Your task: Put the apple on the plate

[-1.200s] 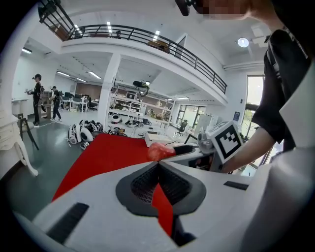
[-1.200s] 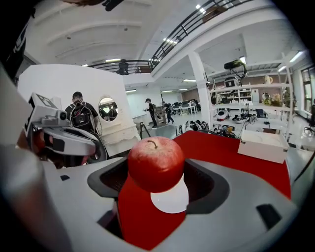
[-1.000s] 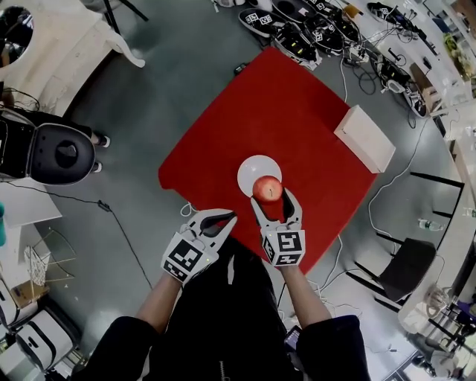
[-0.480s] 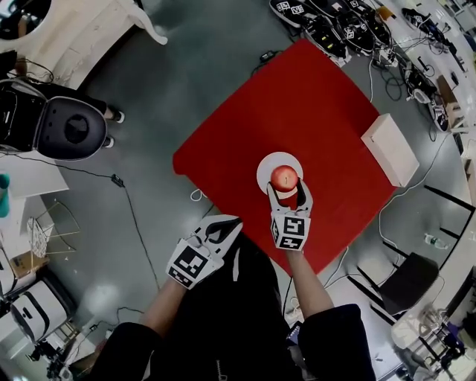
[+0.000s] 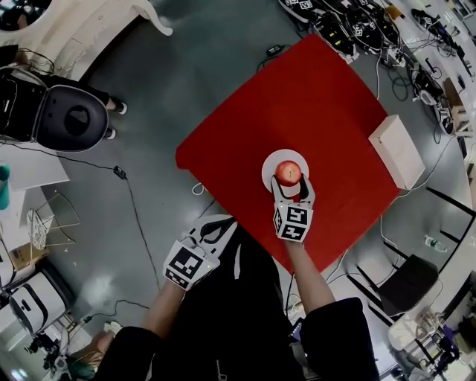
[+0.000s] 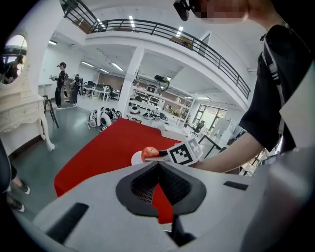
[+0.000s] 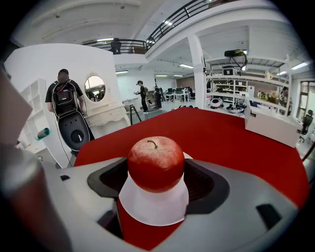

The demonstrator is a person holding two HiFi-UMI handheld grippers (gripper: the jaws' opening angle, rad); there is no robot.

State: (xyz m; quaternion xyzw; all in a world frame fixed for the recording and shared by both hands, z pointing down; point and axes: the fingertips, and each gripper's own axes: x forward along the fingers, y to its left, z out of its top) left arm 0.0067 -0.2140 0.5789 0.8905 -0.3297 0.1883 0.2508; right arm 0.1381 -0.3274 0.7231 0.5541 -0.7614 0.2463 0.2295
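A red apple [image 5: 288, 173] with a short stem is clamped between the jaws of my right gripper [image 5: 290, 183], directly over a small white plate [image 5: 271, 165] on the red table [image 5: 312, 97]. In the right gripper view the apple [image 7: 156, 162] fills the gap between the jaws, with the plate [image 7: 152, 206] showing beneath it. Whether apple and plate touch I cannot tell. My left gripper [image 5: 215, 226] is shut and empty, held off the table near my body. In the left gripper view its tips [image 6: 158, 165] meet, and the apple [image 6: 149, 153] lies beyond them.
A white box [image 5: 401, 151] sits on the table's right side. Several spare grippers and cables [image 5: 342, 26] lie on the floor past the far corner. A black round device [image 5: 63, 117] and a white dresser [image 5: 82, 22] stand to the left, with a cable [image 5: 130, 201] across the grey floor.
The right gripper has sunk with the apple, closer over the plate. The left gripper has drifted down and slightly left, still shut.
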